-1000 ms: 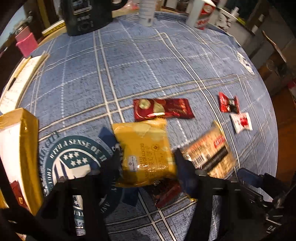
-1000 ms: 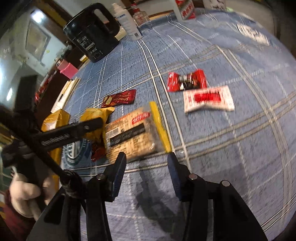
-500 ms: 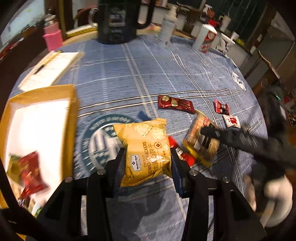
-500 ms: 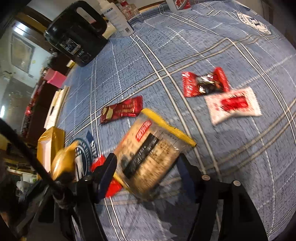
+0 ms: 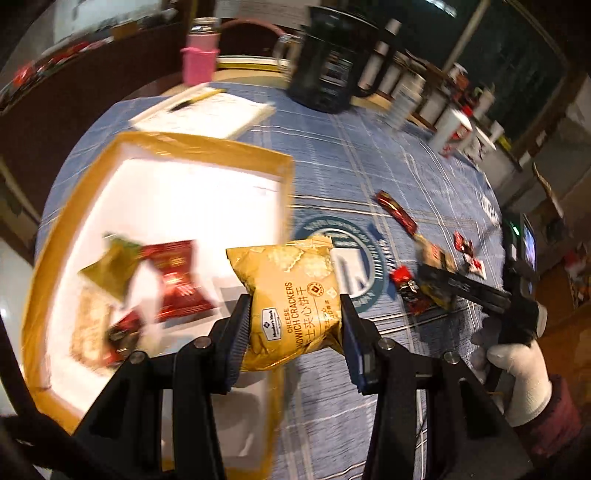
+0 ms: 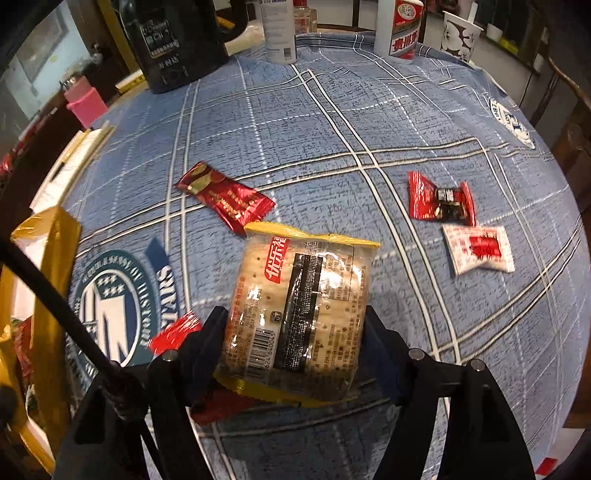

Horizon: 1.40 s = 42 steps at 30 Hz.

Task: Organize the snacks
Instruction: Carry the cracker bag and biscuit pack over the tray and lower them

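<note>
My left gripper [image 5: 293, 325] is shut on a yellow cheese cracker bag [image 5: 291, 295] and holds it in the air beside the gold-rimmed white box [image 5: 199, 144], which holds several snack packets [image 5: 173, 280]. My right gripper [image 6: 295, 339] is shut on a clear cracker pack with yellow ends [image 6: 299, 314], just above the blue tablecloth [image 6: 295, 122]. A dark red sachet [image 6: 225, 197], a red candy [image 6: 439, 201], a white-red packet [image 6: 478, 249] and a small red wrapper [image 6: 173, 330] lie on the cloth. The right gripper also shows in the left wrist view [image 5: 436, 275].
A black kettle [image 6: 177, 40], a white bottle [image 6: 279, 29], a red-white bottle [image 6: 400, 27] and a paper cup [image 6: 460, 35] stand at the table's far edge. A notepad with a pen [image 5: 203, 114] and a pink cup [image 5: 199, 62] sit behind the box.
My left gripper lifted the yellow bag off the table and swung left toward the box. My right gripper closed around the clear cracker pack and raised it.
</note>
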### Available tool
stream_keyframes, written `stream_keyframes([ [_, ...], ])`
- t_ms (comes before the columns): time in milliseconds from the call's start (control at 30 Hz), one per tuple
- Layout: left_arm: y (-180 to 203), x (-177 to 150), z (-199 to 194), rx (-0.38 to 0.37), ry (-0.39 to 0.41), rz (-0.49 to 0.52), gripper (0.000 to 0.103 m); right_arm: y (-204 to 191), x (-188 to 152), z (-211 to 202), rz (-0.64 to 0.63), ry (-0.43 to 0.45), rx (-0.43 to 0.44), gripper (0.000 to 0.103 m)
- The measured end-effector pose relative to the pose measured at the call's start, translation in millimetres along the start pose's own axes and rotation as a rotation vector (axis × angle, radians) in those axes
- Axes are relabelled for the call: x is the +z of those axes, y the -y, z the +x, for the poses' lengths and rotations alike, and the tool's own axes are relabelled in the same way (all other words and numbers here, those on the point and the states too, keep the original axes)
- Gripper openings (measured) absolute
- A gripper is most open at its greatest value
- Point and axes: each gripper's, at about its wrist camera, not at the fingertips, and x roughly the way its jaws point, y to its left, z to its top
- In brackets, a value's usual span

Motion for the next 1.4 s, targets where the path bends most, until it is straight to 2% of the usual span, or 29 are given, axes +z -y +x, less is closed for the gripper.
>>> stream_keyframes([
  [200, -60, 1, -19, 0.018, 0.024, -0.086, 0.047, -1, -18, -34, 0.042, 0.075, 0.023, 0.071],
  [300, -84, 7, -20, 0.015, 0.019, -0.120, 0.047, -24, -23, -61, 0.011, 0.133, 0.109, 0.071],
  [433, -101, 23, -18, 0.020, 0.022, -0.096, 0.047, -82, -26, -92, -0.121, 0.168, 0.248, 0.071],
  [633, -119, 51, 1, 0.030, 0.001, -0.028, 0.047, -177, -29, -85, -0.279, 0.118, 0.364, 0.071],
  [733, -125, 63, 16, 0.040, -0.020, 0.007, 0.047, -217, -27, -70, -0.346, 0.093, 0.368, 0.071],
  [833, -138, 66, 29, 0.050, -0.045, -0.006, 0.047, -248, -30, -52, -0.380, 0.054, 0.344, 0.071],
  [933, -158, 69, 39, 0.016, -0.073, -0.059, 0.047, -255, -29, -29, -0.351, 0.027, 0.311, 0.071],
  [1033, -163, 73, 43, 0.010, -0.079, -0.060, 0.048, -259, -31, -17, -0.342, 0.019, 0.289, 0.071],
  [1233, -161, 80, 47, -0.011, -0.087, -0.040, 0.049, -260, -35, -13, -0.331, 0.013, 0.289, 0.071],
  [1400, -163, 83, 39, -0.024, -0.077, -0.056, 0.057, -262, -34, -18, -0.336, 0.036, 0.296, 0.071],
])
